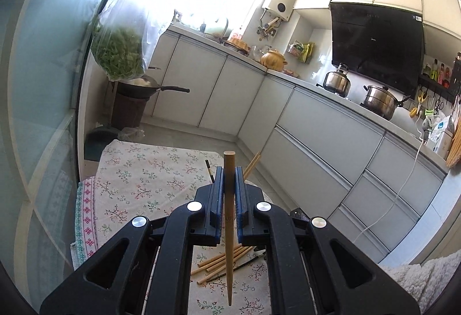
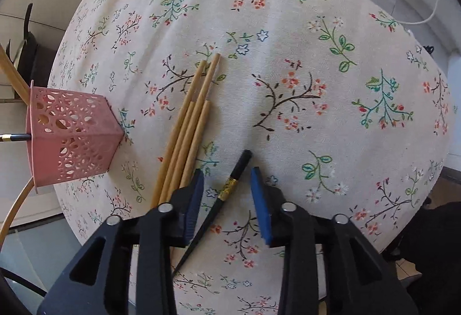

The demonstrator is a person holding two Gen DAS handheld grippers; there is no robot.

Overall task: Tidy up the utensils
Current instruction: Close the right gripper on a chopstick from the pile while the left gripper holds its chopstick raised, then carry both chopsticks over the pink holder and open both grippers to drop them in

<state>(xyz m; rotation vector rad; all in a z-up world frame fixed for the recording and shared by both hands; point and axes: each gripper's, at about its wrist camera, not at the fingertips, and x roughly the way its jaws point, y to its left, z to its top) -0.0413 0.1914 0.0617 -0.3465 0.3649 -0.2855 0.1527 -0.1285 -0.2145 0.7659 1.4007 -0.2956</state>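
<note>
My left gripper [image 1: 229,173] is shut on a bamboo chopstick [image 1: 229,217], held upright above the floral table with its thick end up. Below it lie several bamboo chopsticks [image 1: 222,260] and a black one. In the right wrist view my right gripper [image 2: 227,173] points down at the table with its jaws apart. A black chopstick [image 2: 227,188] with a gold band lies between the blue pads [image 2: 260,199], which do not touch it. Several bamboo chopsticks [image 2: 190,127] lie just left of it. A pink perforated holder [image 2: 72,136] at the left holds a few chopsticks.
A floral tablecloth [image 2: 317,70] covers the small table, whose edges drop off on all sides. In the left wrist view, white kitchen cabinets [image 1: 317,127] with pots on the counter run along the right, and a wok [image 1: 144,87] and a bag of greens sit at the far left.
</note>
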